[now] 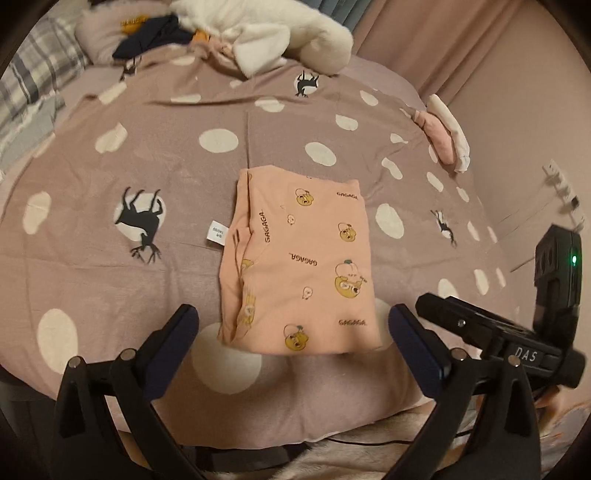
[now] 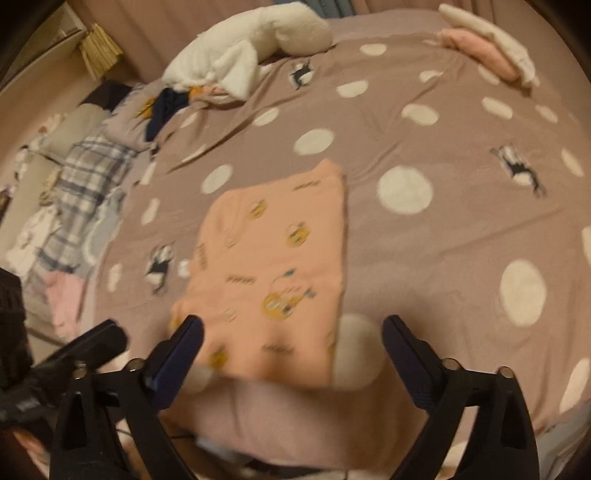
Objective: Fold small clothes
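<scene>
A small peach garment printed with yellow bears and "GAGAGA" lies folded into a rectangle on the polka-dot bedspread, a white size label sticking out at its left edge. It also shows, blurred, in the right wrist view. My left gripper is open and empty, its jaws either side of the garment's near edge, just above it. My right gripper is open and empty over the garment's near edge. The right gripper's body shows at the right of the left wrist view.
A white plush toy and dark clothes lie at the far side of the bed. Folded pink and white clothes sit at the far right edge. A plaid pillow lies at the far left.
</scene>
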A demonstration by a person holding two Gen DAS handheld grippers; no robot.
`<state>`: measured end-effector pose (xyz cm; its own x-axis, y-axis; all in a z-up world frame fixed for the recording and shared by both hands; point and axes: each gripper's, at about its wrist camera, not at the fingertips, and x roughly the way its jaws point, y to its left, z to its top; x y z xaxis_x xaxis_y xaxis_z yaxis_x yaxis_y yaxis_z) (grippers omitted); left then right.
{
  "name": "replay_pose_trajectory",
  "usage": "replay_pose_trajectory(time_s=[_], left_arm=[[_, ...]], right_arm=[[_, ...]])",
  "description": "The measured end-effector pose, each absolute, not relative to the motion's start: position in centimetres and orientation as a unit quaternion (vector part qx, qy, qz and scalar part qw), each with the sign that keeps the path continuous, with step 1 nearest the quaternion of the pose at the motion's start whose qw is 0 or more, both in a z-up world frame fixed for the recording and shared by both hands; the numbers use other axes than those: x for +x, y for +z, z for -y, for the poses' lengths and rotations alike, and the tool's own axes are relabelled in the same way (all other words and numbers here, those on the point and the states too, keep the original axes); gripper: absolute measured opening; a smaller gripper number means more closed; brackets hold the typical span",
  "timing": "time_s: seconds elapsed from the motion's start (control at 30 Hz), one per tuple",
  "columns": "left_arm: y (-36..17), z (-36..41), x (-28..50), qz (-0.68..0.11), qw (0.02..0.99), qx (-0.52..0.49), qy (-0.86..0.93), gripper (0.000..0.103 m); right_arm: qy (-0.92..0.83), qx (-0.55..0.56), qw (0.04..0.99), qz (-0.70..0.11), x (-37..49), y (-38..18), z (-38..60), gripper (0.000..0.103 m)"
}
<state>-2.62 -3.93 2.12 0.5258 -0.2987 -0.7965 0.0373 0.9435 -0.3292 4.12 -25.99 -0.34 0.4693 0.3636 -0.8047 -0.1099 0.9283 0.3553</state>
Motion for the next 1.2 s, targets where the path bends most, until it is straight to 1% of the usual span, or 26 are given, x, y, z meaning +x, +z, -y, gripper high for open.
replay_pose_trajectory(time_s=[0.17,0.27,0.53,0.7,0.8,0.97,1.2], left_arm=[[0.8,3.5,-3.5,-0.481,0.858,-0.157,-0.093,0.103],[0.2,3.6,-3.7,-0.493,0.852,-0.154,-0.091,0.103],[0.4,4.3,-4.3,-0.488,0.858,-0.141,-0.081,0.103],[0.3,4.9,-4.6,-0.489,0.862,-0.111,-0.070,0.103],[0.3,5.2,-4.7,-0.488,0.866,-0.095,-0.062,0.103],[0.1,5.4,-4.8,-0.494,0.861,-0.101,-0.070,0.103],[0.3,6.0,-5.1,-0.487,0.867,-0.083,-0.057,0.103]], right_arm=[[0.088,0.086,0.845,-0.520,3.7,-1.7,25.3,0.102],[0.081,0.094,0.840,-0.529,3.1,-2.2,25.8,0.102],[0.072,0.092,0.842,-0.527,1.7,-2.0,26.2,0.102],[0.070,0.114,0.833,-0.537,1.4,-2.7,26.7,0.102],[0.064,0.111,0.834,-0.537,1.1,-2.7,26.8,0.102],[0.060,0.104,0.836,-0.535,0.7,-2.6,26.9,0.102],[0.053,0.101,0.836,-0.536,0.6,-2.8,27.2,0.102]])
